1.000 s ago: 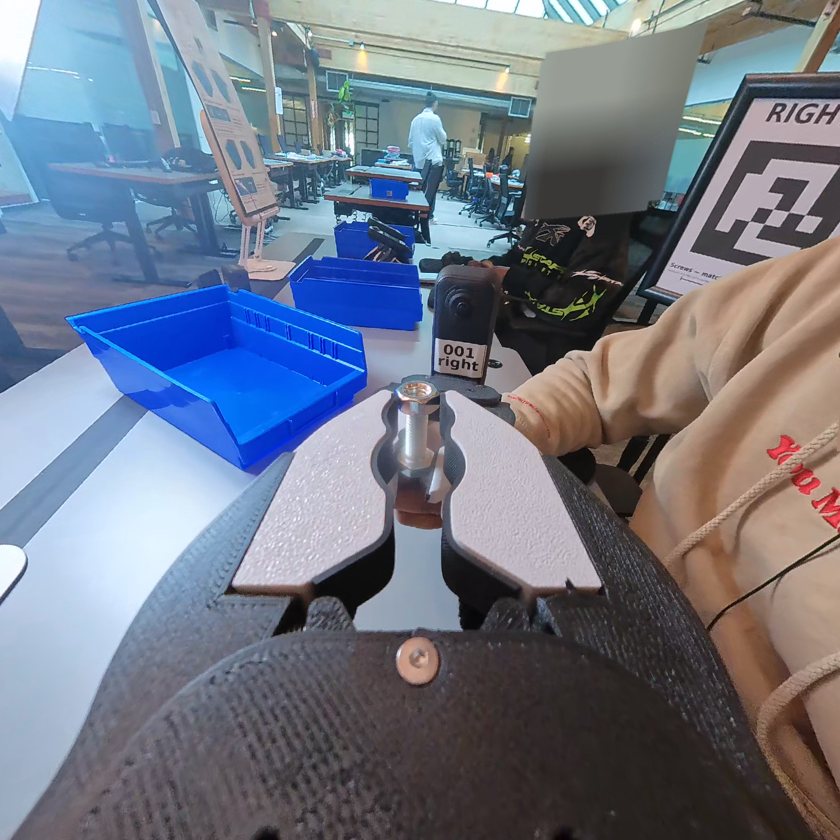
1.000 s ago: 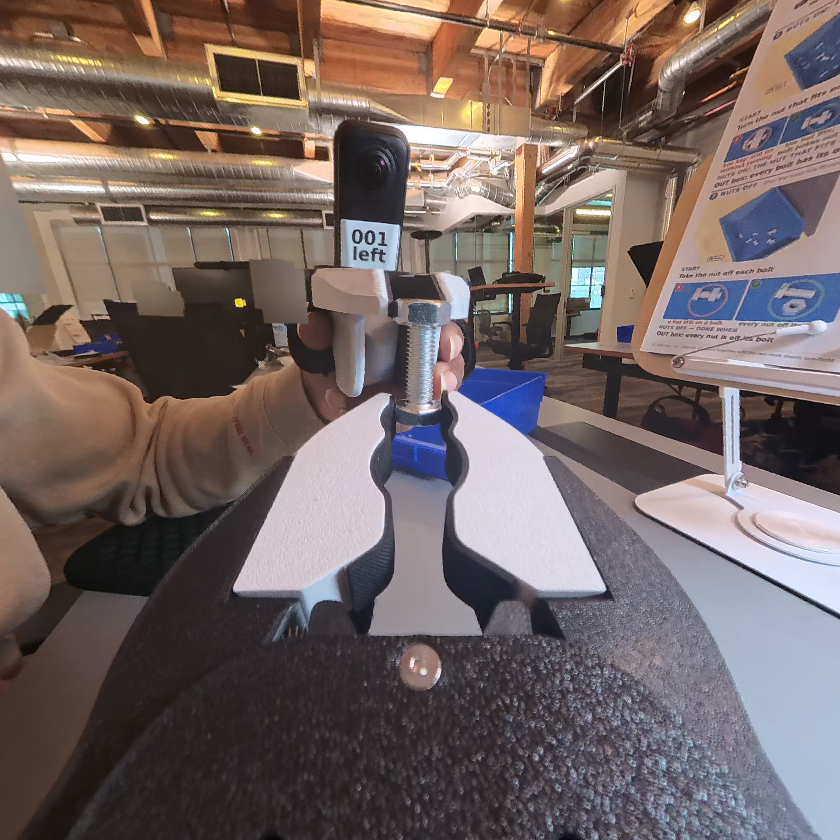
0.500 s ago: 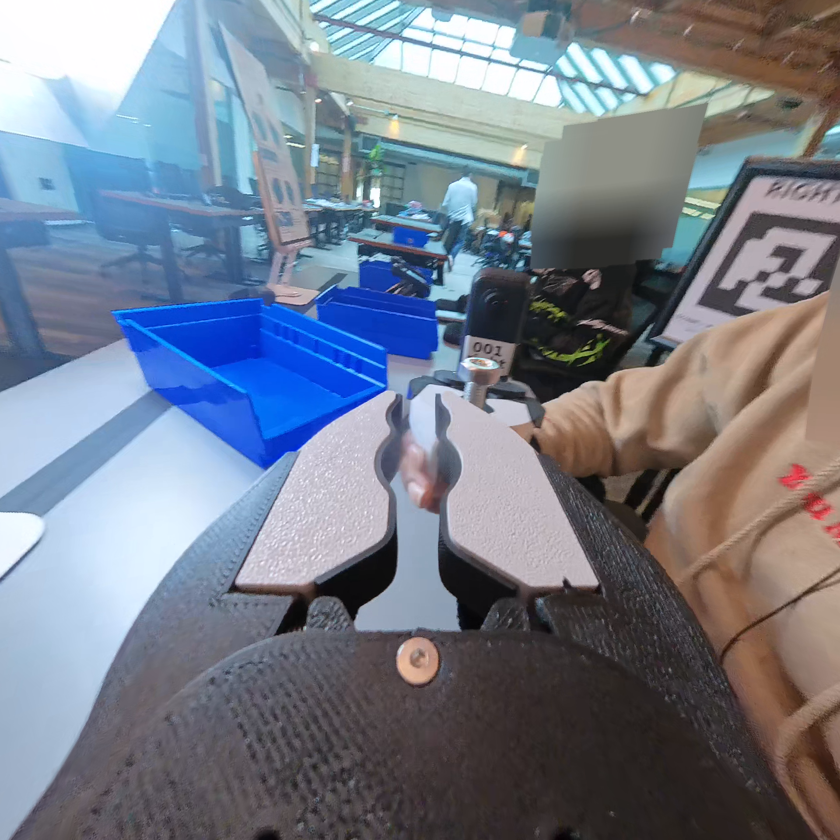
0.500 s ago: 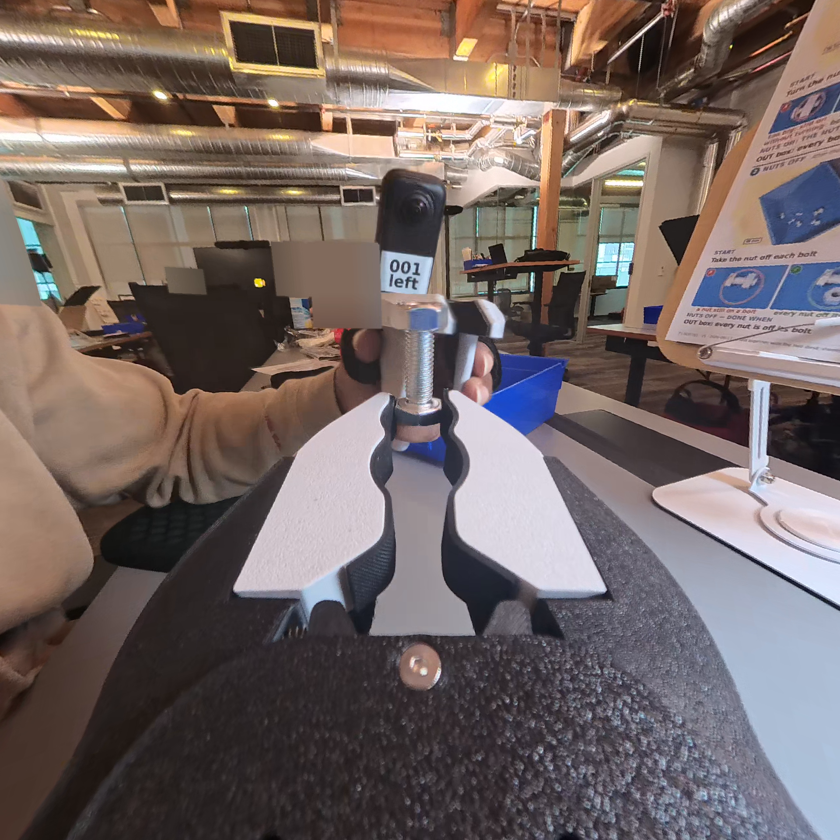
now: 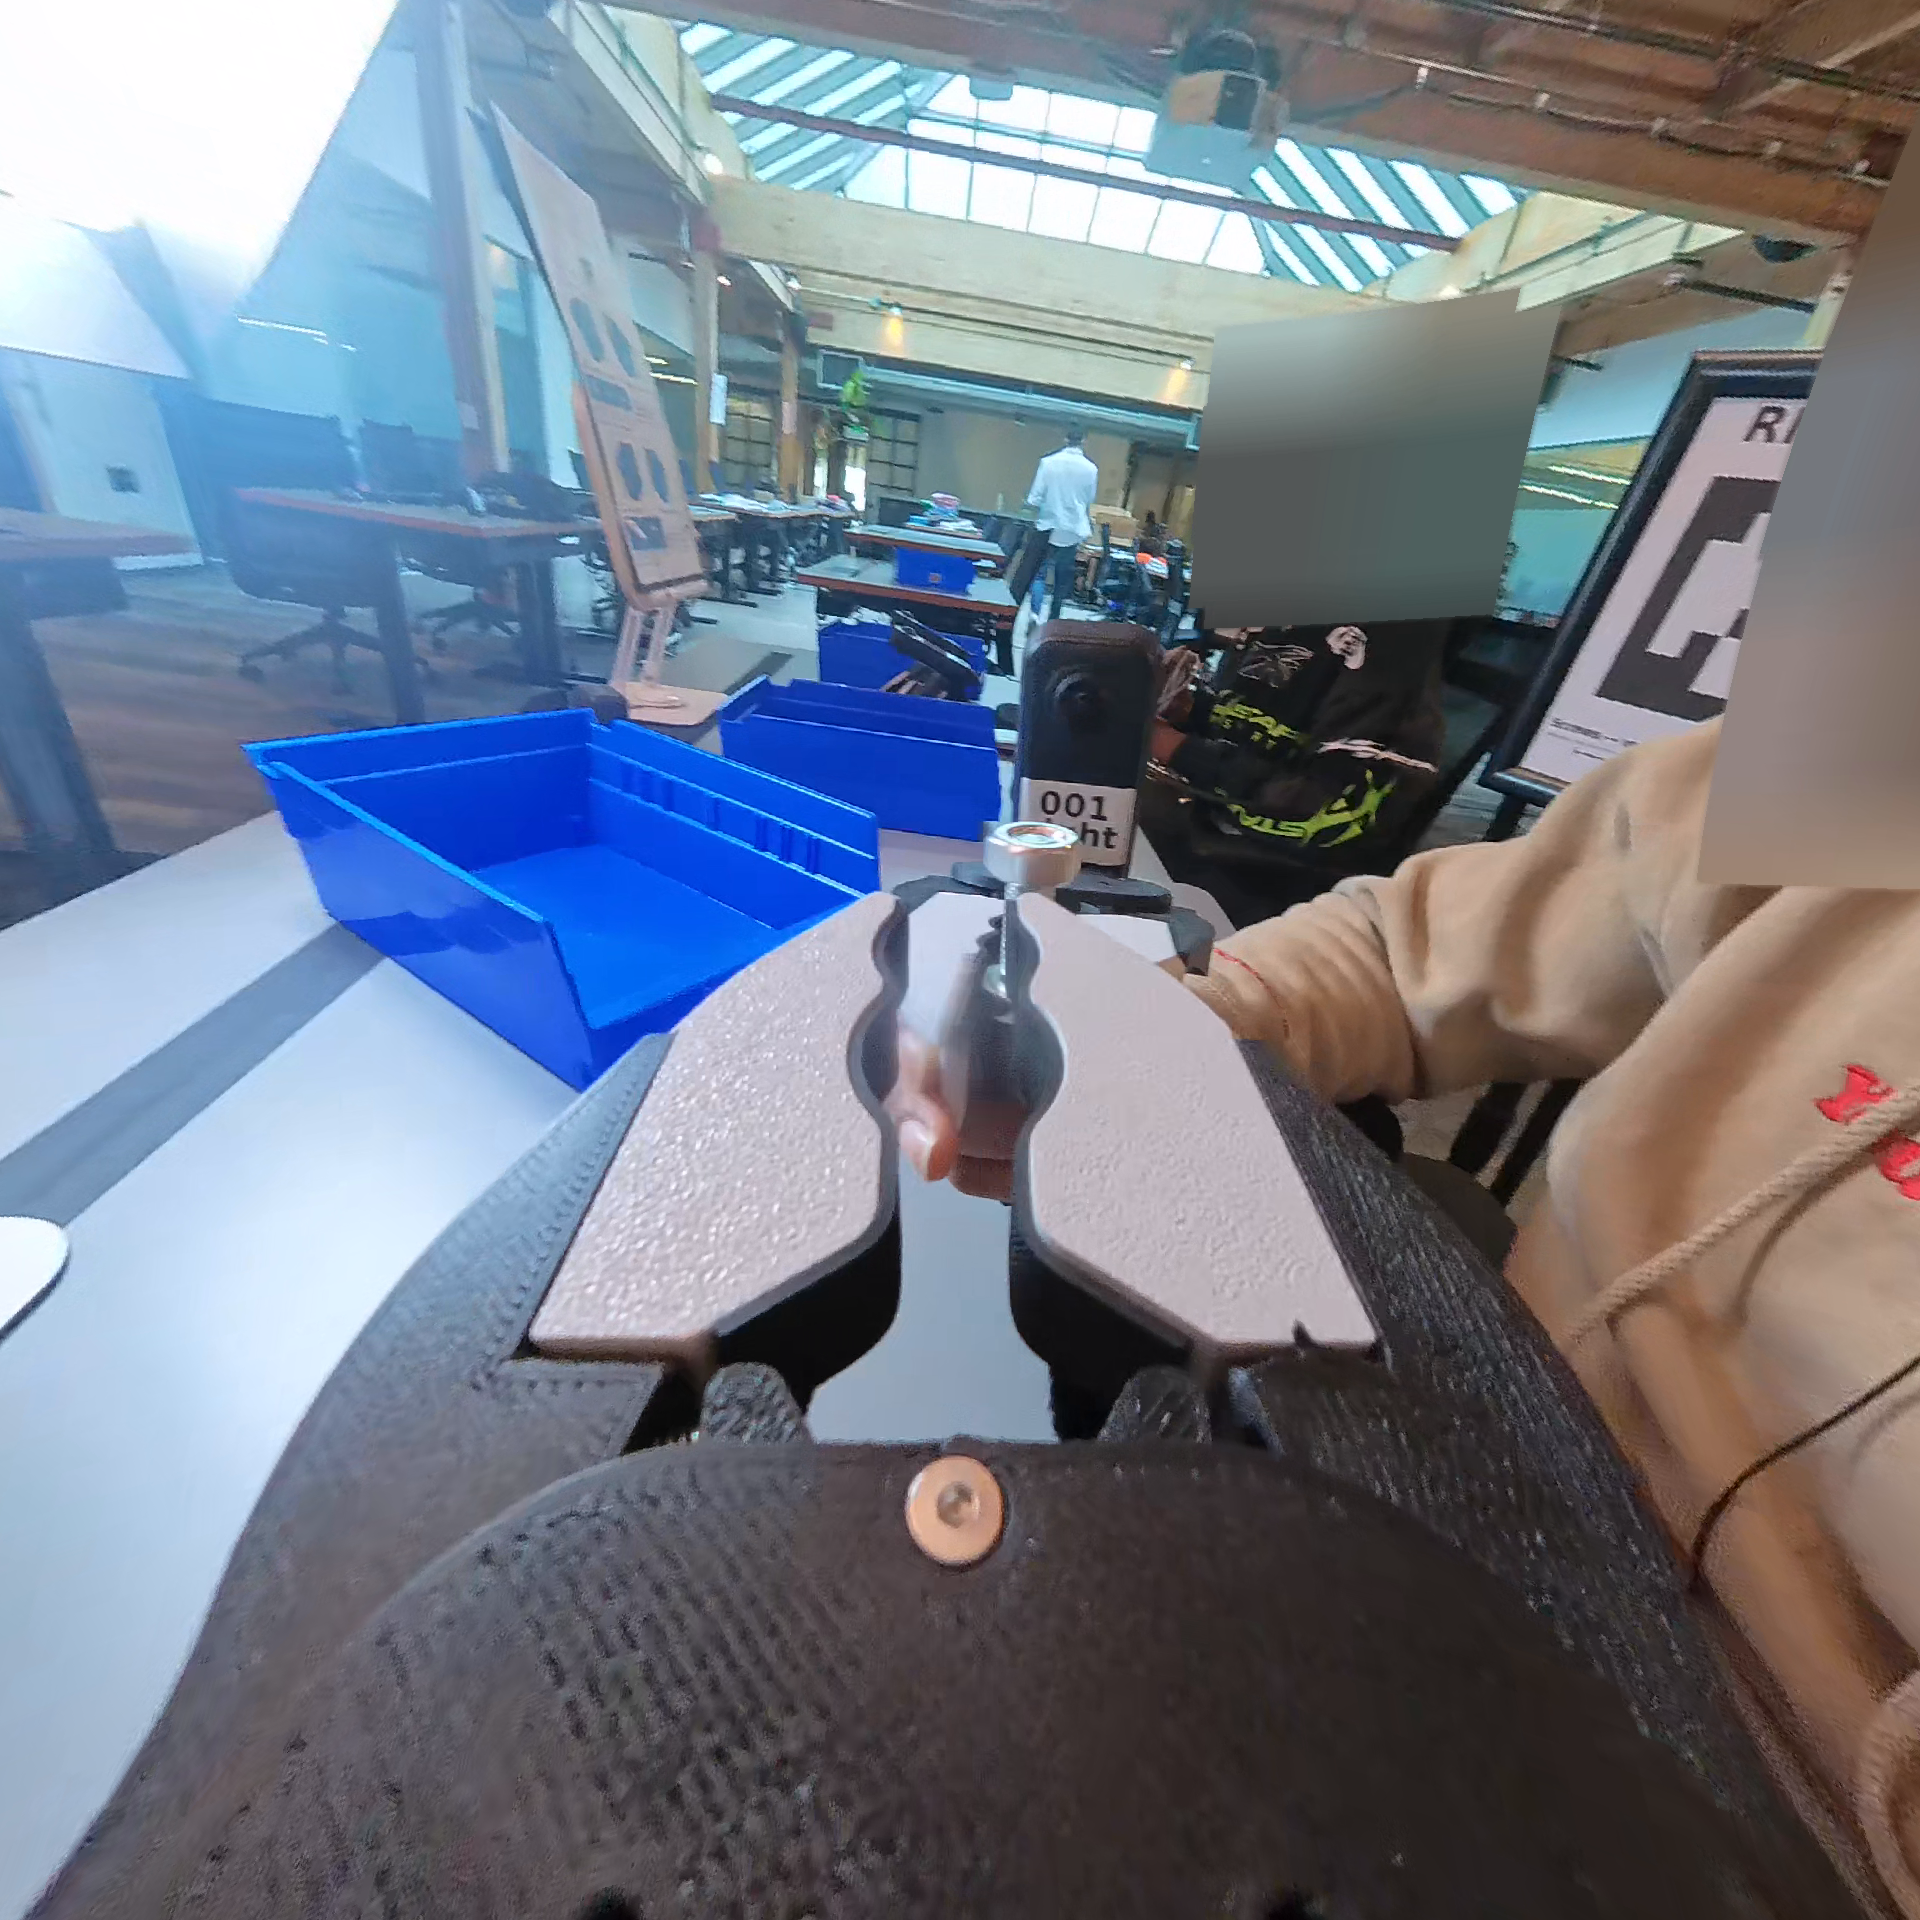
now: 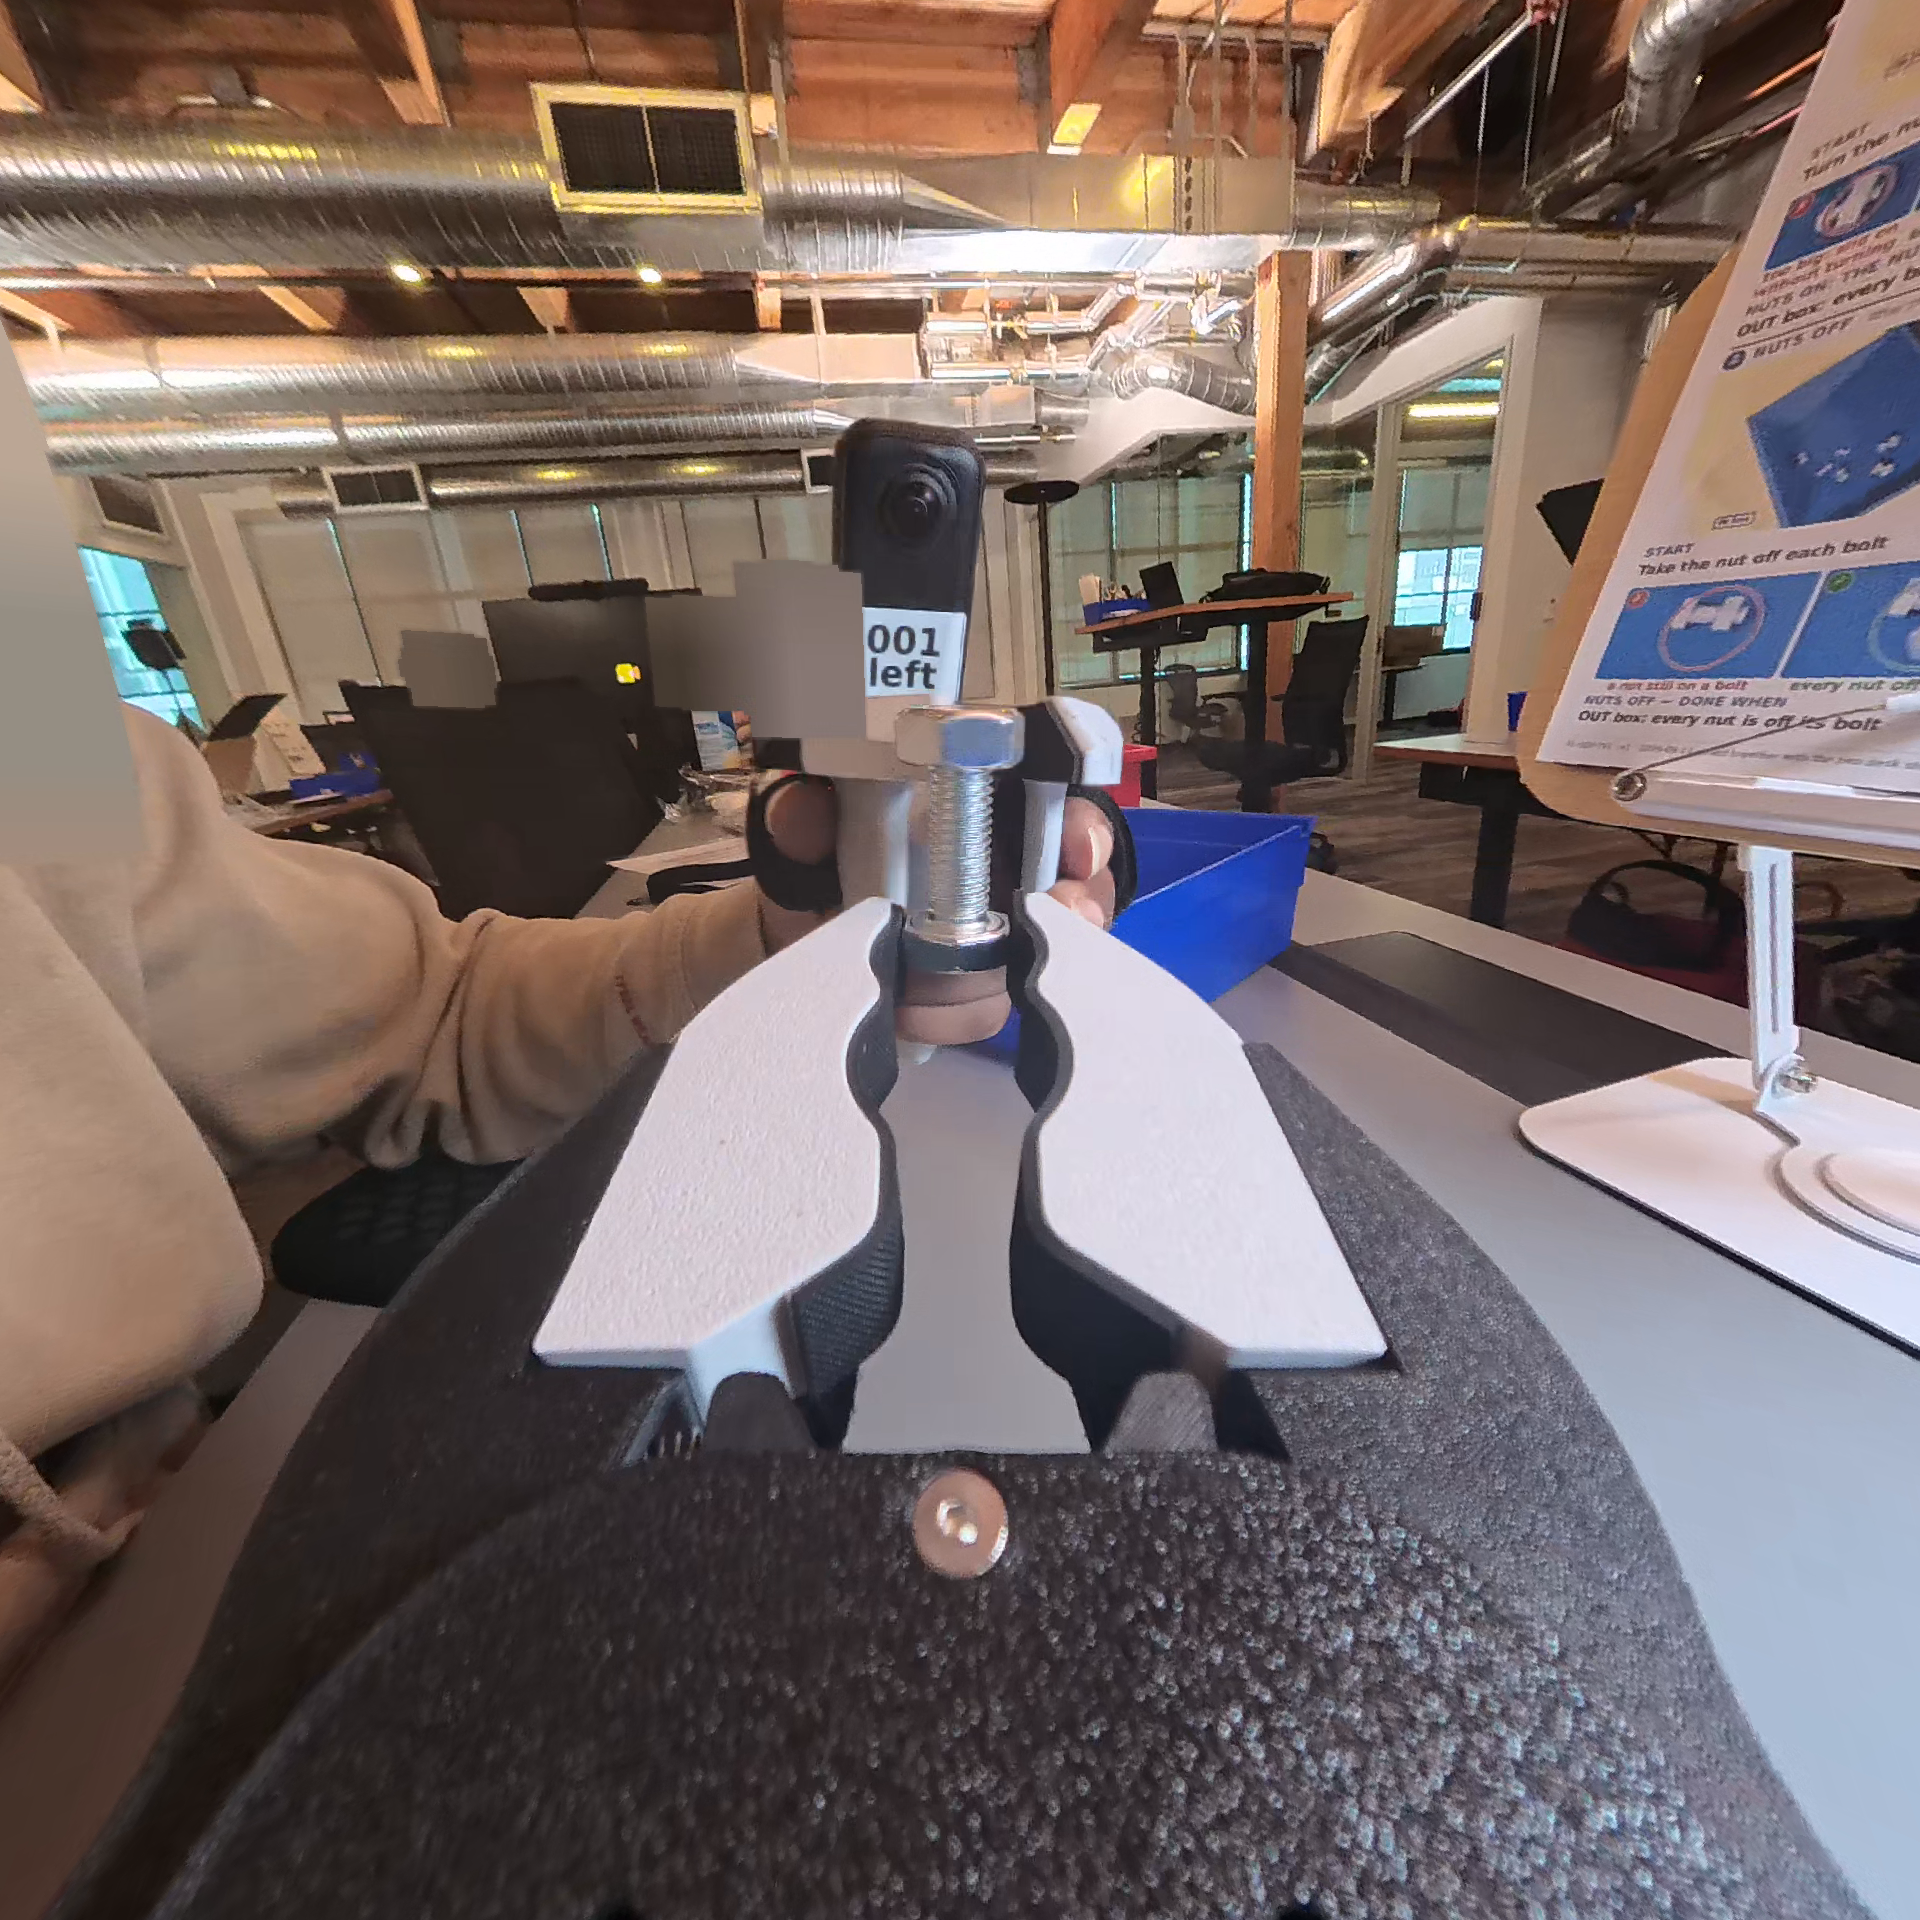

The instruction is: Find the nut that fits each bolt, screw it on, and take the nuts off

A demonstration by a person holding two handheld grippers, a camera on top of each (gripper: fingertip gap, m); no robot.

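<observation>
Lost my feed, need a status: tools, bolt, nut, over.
Left tool shut on bolt head. Right tool shut on nut at the upright bolt's lower end. Blue bin aside, nothing blocking.

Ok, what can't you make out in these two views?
- Left wrist view: the bolt in the left gripper is motion-blurred, so its threads are unreadable.
- Right wrist view: the nut is partly behind the right gripper tips, so thread engagement is unclear.
- Right wrist view: the blue bin contents are hidden by its wall.
</observation>
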